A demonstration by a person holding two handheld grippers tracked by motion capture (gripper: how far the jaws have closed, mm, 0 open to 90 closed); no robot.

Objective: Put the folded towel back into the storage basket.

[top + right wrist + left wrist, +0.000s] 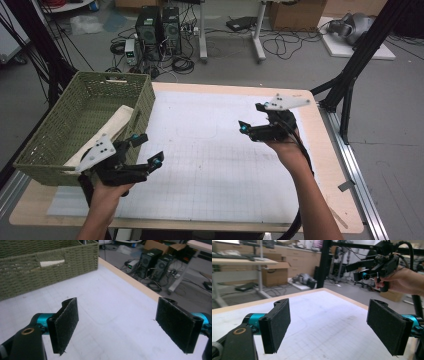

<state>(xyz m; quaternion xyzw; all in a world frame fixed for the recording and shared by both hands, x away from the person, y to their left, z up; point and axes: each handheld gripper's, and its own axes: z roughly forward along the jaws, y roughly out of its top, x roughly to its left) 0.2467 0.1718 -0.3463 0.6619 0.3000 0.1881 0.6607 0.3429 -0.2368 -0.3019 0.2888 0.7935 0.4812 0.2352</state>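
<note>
At the counter's left edge I count one green woven basket holding what looks like one cream folded cloth. My left tool beside it and right tool near the right edge both gape wide, empty.

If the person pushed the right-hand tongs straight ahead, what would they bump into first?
Probably the green woven basket. The right tongs point open across the bare white mat towards its side wall, though the aim may pass slightly beside it.
</note>
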